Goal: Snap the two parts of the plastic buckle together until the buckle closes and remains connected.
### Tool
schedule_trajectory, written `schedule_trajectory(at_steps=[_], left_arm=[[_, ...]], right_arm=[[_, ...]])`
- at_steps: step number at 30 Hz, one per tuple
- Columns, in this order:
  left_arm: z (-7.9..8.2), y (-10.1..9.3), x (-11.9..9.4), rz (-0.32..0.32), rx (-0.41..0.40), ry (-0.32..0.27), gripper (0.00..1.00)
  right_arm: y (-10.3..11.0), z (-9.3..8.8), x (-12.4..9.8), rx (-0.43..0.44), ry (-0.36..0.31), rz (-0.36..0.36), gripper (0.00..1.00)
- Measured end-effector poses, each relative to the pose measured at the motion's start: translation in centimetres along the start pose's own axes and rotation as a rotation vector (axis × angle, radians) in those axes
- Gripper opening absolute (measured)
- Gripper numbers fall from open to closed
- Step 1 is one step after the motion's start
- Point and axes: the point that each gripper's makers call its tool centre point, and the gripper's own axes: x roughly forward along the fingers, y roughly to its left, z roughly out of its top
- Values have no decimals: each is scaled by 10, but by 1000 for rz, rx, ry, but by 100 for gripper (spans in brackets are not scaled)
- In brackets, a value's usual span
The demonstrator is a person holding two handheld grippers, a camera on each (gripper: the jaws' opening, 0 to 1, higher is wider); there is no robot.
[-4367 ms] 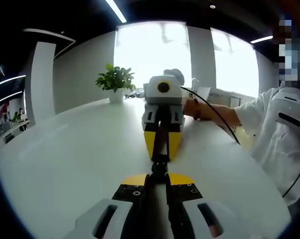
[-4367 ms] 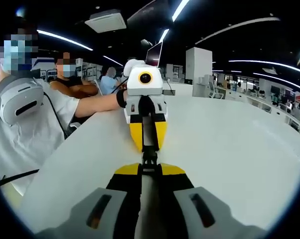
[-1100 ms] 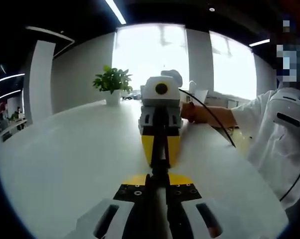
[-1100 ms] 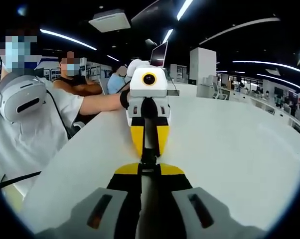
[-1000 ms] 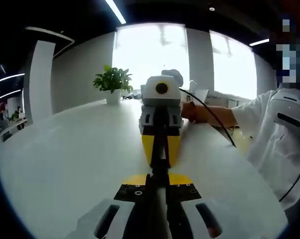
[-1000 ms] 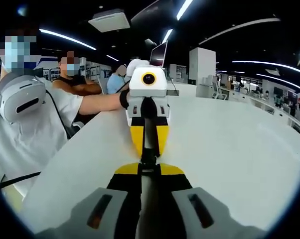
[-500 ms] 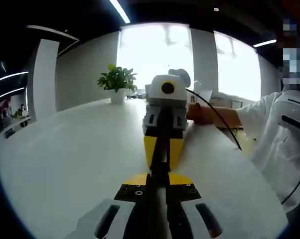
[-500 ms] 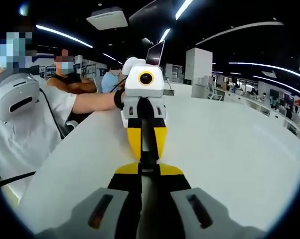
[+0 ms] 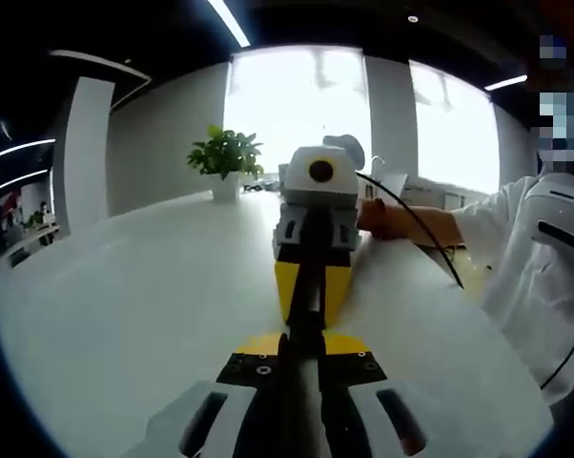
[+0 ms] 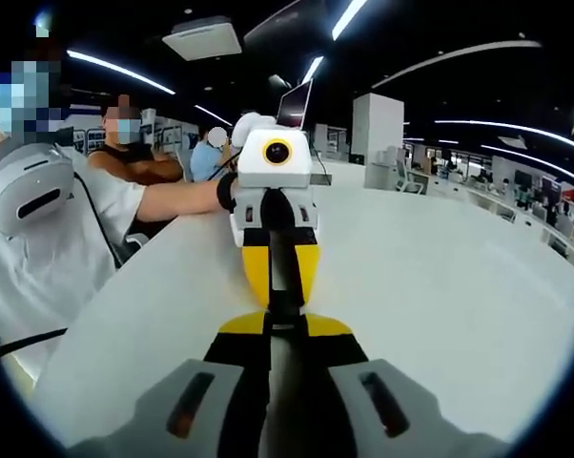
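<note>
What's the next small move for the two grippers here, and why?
Probably keep pressing the two grippers straight toward each other a touch more. In the left gripper view, the left gripper and the right gripper meet tip to tip over the white table, both shut on the dark buckle, with hardly any gap; whether it has latched is too small to tell.

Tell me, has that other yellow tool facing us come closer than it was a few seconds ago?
Yes. In the left gripper view the right tool now meets the left tool, where a gap with the buckle showed; the potted plant barely shifted.
</note>
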Motion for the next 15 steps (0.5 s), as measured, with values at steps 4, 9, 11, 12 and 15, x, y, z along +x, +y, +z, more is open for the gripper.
schedule_trajectory(at_steps=[4, 9, 11, 12, 15], left_arm=[[1, 4, 0, 2, 9, -1, 10], [1, 8, 1, 2, 11, -3, 10], [0, 7, 2, 2, 15, -4, 10], [1, 6, 2, 1, 15, -7, 11], [1, 8, 3, 0, 11, -9, 11]], right_arm=[[-2, 1, -1, -6, -4, 0, 9], [-4, 2, -1, -6, -8, 1, 9], [-4, 2, -1, -5, -11, 0, 9], [-2, 2, -1, -8, -12, 0, 9], [-6, 3, -2, -9, -15, 1, 9]])
